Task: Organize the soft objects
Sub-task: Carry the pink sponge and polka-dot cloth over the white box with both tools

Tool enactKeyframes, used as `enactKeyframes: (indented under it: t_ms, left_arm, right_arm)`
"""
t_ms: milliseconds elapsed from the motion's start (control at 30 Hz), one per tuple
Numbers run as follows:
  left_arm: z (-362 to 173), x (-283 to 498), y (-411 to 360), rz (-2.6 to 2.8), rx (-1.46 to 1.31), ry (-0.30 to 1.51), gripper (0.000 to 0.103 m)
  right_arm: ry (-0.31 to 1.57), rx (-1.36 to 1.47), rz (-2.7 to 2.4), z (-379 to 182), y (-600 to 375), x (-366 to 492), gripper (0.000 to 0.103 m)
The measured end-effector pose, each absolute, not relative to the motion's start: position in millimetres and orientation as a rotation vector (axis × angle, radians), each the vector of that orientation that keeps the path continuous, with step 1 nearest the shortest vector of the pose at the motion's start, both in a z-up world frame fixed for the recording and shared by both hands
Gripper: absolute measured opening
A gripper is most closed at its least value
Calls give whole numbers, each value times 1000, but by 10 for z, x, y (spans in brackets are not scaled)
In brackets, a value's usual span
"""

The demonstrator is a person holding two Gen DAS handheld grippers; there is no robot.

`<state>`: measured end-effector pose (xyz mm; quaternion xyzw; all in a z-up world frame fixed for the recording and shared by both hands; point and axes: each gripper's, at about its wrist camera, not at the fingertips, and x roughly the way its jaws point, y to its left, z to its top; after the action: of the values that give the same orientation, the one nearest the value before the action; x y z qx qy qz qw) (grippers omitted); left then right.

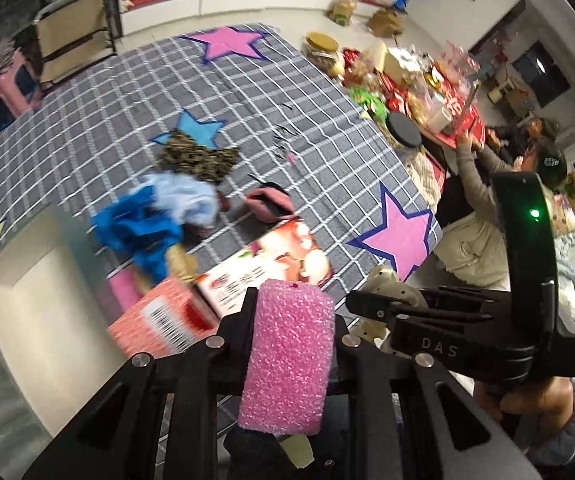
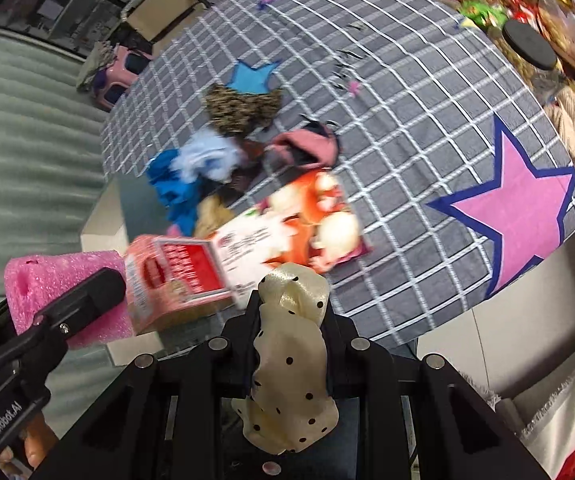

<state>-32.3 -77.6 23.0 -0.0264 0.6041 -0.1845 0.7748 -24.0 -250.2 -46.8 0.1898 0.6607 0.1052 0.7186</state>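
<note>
Left gripper (image 1: pixel 287 312) clamps pink sponge (image 1: pixel 287 356), seemingly foam

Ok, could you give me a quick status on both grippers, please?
Left gripper shut on pink foam block. Right gripper shut on dotted cream cloth. Cloth pile left on the blanket. Nothing blocking.

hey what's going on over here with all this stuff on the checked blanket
A person is sorting soft things with handheld tongs. The left tongs are shut on a pink foam block, the right tongs on a cream polka-dot cloth. Both hang above a red cardboard box on the checked blanket, where more crumpled fabrics lie.
</note>
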Motion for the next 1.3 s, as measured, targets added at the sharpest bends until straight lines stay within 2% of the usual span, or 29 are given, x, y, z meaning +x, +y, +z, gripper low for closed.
enactKeyframes:
  t_ms: [300, 767, 1300]
  left_arm:
    - [433, -600, -17, -281, -143, 1220, 24]
    - [206, -1147, 1109, -2, -309, 1217, 24]
    - [-235, -1258, 1444, 112, -319, 1284, 24]
  right_arm:
    - [1375, 344, 267, -62, -2005, -395, 26]
    - [1362, 163, 475, 110, -998, -485, 26]
    - [1371, 46, 647, -20, 0, -401, 26]
